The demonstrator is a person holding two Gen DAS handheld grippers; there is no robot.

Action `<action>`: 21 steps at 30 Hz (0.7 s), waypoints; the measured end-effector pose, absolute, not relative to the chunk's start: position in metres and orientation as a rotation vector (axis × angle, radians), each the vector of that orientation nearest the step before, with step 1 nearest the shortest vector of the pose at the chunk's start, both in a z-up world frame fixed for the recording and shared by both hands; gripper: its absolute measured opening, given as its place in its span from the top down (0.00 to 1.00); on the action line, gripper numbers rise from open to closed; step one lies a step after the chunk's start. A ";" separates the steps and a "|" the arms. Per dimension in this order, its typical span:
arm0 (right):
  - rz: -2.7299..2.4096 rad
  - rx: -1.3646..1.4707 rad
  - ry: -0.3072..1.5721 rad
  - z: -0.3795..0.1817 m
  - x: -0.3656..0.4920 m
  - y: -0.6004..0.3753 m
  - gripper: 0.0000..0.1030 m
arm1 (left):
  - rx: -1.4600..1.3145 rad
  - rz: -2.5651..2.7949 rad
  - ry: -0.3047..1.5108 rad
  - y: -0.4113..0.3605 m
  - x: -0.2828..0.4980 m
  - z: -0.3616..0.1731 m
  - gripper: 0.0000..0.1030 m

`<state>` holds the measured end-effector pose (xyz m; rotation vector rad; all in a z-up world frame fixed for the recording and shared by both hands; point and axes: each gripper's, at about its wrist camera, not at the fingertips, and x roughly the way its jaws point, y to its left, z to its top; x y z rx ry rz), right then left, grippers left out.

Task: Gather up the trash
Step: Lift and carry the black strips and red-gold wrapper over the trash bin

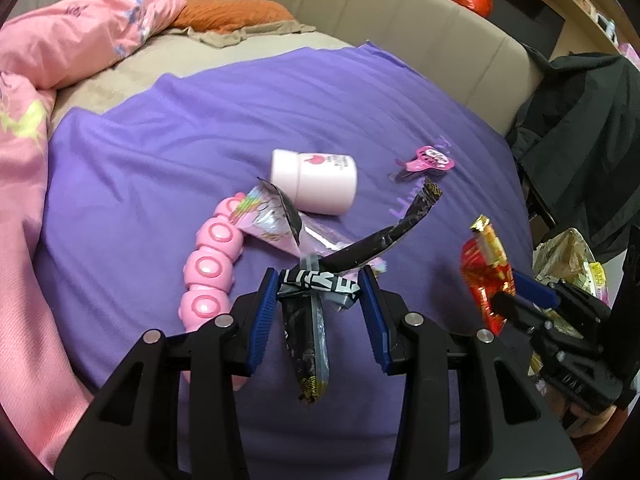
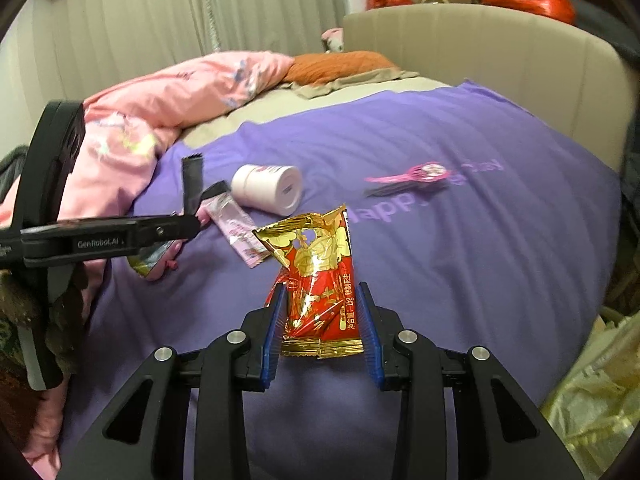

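Observation:
My left gripper (image 1: 319, 284) is shut on a black and grey wrapper (image 1: 308, 344), held above the purple blanket (image 1: 160, 160); the wrapper's ends stick out above and below the fingers. It shows from the side in the right wrist view (image 2: 192, 184). My right gripper (image 2: 320, 312) is shut on a red and gold snack wrapper (image 2: 316, 280), also lifted; it shows at the right of the left wrist view (image 1: 486, 276). A pink and holographic wrapper (image 1: 276, 224) lies on the blanket, also in the right wrist view (image 2: 236, 232).
A pale pink bottle (image 1: 314, 182) lies on its side mid-blanket. A pink bubble toy (image 1: 210, 268) lies left of it. A pink clip (image 1: 428, 160) lies to the right. A bag of rubbish (image 1: 568, 256) sits off the bed's right edge. Pink duvet (image 1: 24, 160) lies left.

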<state>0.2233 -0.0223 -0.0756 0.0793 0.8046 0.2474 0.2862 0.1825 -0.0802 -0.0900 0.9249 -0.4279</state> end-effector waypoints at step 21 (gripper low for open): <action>0.150 0.129 0.528 0.017 0.134 -0.150 0.68 | 0.064 -0.503 0.548 0.075 0.198 0.061 0.64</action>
